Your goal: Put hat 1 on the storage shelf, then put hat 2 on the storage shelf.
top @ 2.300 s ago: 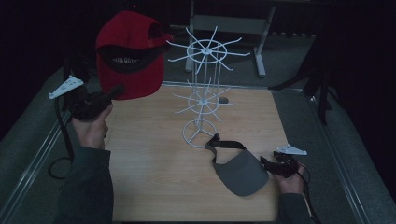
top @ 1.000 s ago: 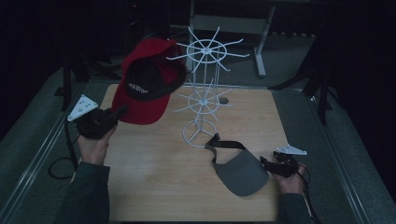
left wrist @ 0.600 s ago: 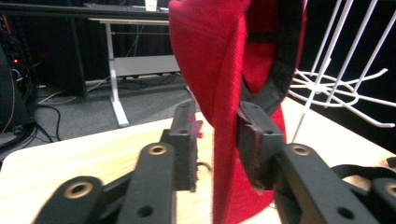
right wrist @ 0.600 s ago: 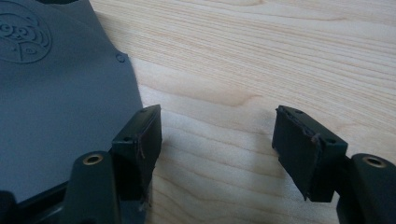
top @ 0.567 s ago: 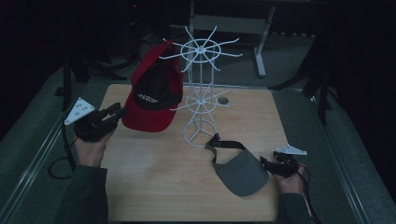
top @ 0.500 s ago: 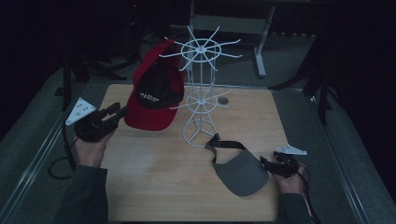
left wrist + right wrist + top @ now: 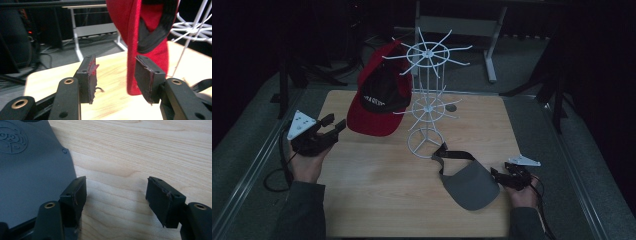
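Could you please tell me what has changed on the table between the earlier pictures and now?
The left gripper carried the red cap rightward and down to the white wire rack, hung it there, and its jaws have just been opening, letting go. The right gripper, jaws open, and the grey visor stayed put.
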Motion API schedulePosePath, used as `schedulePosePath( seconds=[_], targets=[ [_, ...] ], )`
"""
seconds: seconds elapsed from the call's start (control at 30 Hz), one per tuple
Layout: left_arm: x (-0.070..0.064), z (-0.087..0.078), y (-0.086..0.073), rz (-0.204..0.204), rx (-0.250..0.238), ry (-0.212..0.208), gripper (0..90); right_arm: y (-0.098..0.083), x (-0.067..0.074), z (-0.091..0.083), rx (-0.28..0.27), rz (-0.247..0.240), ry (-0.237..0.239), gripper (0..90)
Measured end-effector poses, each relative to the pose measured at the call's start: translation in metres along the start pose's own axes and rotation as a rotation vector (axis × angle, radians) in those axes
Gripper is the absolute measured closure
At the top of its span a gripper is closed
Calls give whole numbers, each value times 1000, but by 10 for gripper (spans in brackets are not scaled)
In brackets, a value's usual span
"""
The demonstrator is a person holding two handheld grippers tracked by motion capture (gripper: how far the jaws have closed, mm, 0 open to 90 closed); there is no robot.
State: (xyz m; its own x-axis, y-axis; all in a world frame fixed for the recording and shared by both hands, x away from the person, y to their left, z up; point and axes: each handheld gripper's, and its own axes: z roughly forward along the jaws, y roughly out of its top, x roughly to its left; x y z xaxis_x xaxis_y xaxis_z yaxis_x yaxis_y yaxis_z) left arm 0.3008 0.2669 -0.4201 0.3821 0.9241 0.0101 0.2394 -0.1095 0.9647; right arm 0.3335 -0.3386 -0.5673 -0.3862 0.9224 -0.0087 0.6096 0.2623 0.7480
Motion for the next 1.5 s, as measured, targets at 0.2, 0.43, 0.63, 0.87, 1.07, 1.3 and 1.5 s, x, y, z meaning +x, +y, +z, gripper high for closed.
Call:
schedulePosePath(
  seconds=[0.2, 0.43, 0.63, 0.87, 1.07, 1.3, 1.5],
  targets=[
    [-4, -1, -5, 14, -4, 12, 528, 0, 0, 0, -3, -3, 2, 361],
    [-12, -4, -15, 6, -21, 10, 519, -1, 4, -5, -5, -22, 18, 825],
    [-18, -1, -21, 28, -5, 15, 517, 3, 10, -4, 19, -54, 0, 900],
    [-17, 2, -27, 33, 17, 13, 508, 8, 18, -7, 8, -90, -15, 900],
    [-15, 4, -30, 15, 30, 14, 507, 22, 26, -17, -32, -119, 8, 900],
    [-17, 9, -35, 11, 54, 3, 506, 36, 39, -14, -29, -178, 34, 900],
    [-20, 13, -39, 16, 73, -11, 503, 56, 50, -14, -58, -207, 75, 900]
  ],
)
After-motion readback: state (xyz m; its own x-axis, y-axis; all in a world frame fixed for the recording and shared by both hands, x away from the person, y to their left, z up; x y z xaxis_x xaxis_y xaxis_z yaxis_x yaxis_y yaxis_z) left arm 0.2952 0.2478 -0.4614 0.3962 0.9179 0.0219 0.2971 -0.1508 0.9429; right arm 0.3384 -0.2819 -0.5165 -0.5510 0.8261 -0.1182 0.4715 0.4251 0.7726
